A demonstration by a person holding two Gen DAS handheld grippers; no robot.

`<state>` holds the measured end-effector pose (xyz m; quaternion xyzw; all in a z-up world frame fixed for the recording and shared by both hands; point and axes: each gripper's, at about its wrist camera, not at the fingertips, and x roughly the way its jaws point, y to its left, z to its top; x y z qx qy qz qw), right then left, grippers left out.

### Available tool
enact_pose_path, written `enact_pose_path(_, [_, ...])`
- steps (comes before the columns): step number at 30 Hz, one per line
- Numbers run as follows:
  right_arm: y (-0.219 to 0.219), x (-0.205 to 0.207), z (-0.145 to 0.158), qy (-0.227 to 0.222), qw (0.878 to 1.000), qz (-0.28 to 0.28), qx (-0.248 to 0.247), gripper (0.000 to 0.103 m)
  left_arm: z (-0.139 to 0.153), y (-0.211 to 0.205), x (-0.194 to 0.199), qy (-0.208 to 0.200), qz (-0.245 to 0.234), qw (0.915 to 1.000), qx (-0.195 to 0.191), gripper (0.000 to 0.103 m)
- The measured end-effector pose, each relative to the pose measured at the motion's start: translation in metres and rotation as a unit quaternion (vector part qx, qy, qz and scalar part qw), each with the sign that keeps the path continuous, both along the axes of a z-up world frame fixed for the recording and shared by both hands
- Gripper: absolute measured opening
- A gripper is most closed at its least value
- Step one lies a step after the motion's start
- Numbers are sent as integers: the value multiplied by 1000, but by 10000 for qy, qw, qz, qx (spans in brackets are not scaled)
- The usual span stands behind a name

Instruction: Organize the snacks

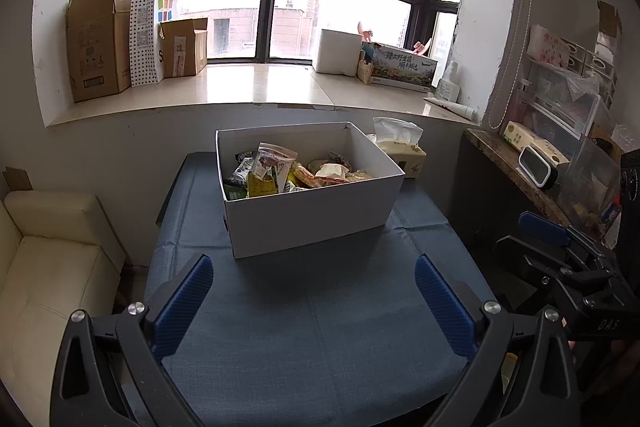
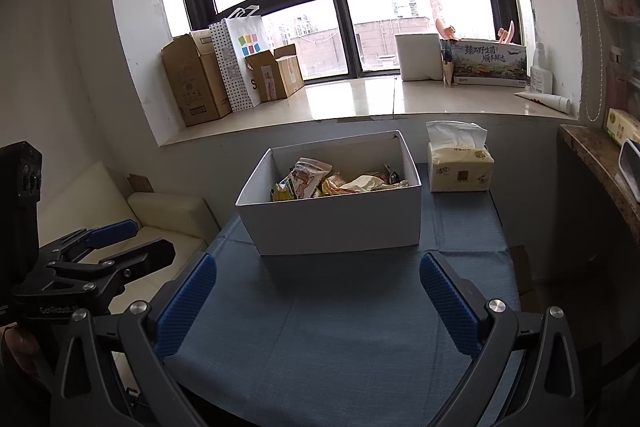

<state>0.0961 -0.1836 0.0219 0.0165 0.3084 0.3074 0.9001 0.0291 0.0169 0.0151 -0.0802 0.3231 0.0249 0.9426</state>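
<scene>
A white open box [image 1: 316, 219] stands at the far middle of the blue-clothed table [image 1: 320, 327]. It holds several snack packets [image 1: 276, 167], some standing, some lying. The box [image 2: 340, 223] and packets [image 2: 312, 179] also show in the right wrist view. My left gripper [image 1: 314, 273] is open and empty, held above the near part of the table, short of the box. My right gripper [image 2: 318, 273] is open and empty, at a similar distance from the box. Each gripper shows at the edge of the other's view.
A tissue pack [image 2: 460, 167] stands to the right of the box. A cream sofa [image 1: 52, 267] lies left of the table. A side shelf [image 1: 528, 171] with clutter runs along the right. Cardboard boxes [image 1: 100, 43] and a paper bag stand on the windowsill.
</scene>
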Motion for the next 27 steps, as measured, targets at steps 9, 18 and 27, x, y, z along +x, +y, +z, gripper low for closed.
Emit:
enact_pose_path(9, [1, -1, -1, 15, 10000, 1, -18, 103, 0, 0, 0, -10, 15, 10000, -25, 103])
enact_pose_path(18, [1, -1, -1, 35, 10000, 0, -27, 103, -1, 2, -1, -7, 25, 10000, -24, 103])
enact_pose_path(27, [1, -1, -2, 38, 10000, 10, -36, 103, 0, 1, -2, -49, 43, 10000, 30, 103])
